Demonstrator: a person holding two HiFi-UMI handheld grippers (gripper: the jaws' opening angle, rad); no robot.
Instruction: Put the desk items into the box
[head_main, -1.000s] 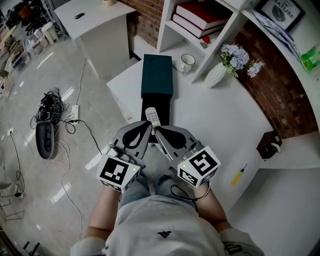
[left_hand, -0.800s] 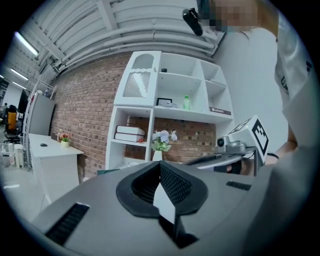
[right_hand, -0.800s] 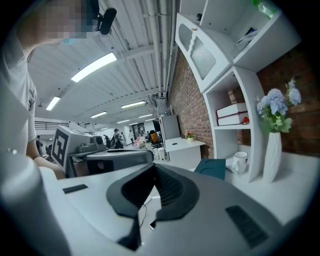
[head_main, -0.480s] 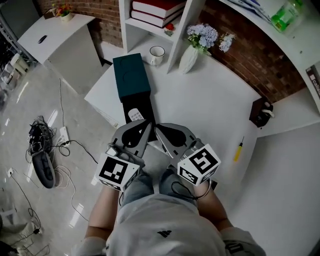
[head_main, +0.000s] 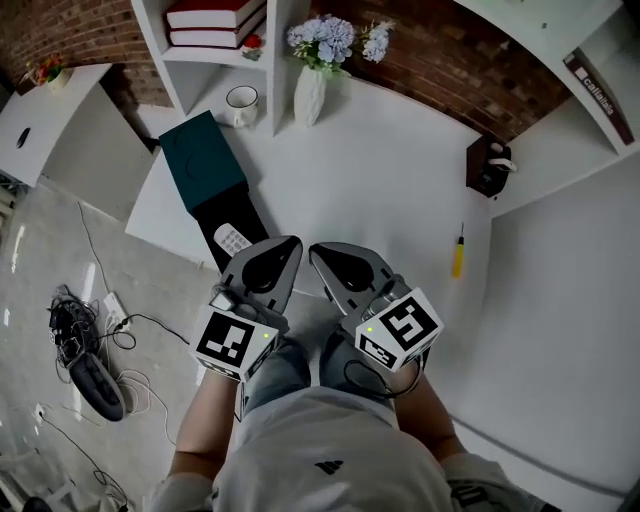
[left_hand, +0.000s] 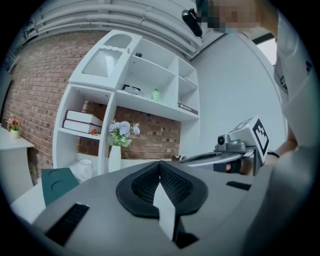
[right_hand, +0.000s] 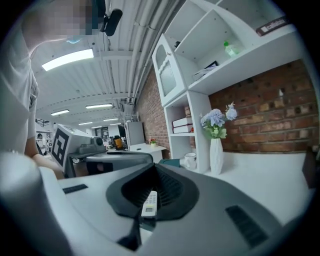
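Both grippers are held close to the person's body, off the near edge of the white desk (head_main: 400, 200). My left gripper (head_main: 290, 244) is shut and empty, and so is my right gripper (head_main: 318, 250). Just beyond their tips a white remote (head_main: 231, 240) lies on the black part (head_main: 222, 208) of a dark teal box (head_main: 203, 159). A yellow screwdriver (head_main: 458, 257) lies at the desk's right. In the right gripper view the remote (right_hand: 149, 203) shows through the hollow between the jaws. The teal box (left_hand: 56, 182) shows low on the left in the left gripper view.
A small dark object (head_main: 488, 167) sits at the desk's far right corner. A white mug (head_main: 240, 99), a vase of flowers (head_main: 310, 88) and shelves with books (head_main: 215, 22) stand at the back. Cables and a power strip (head_main: 85, 340) lie on the floor at left.
The head view has swung, so the box and remote now sit further left and the screwdriver nearer the middle. Both grippers keep the same shut pose near the body.
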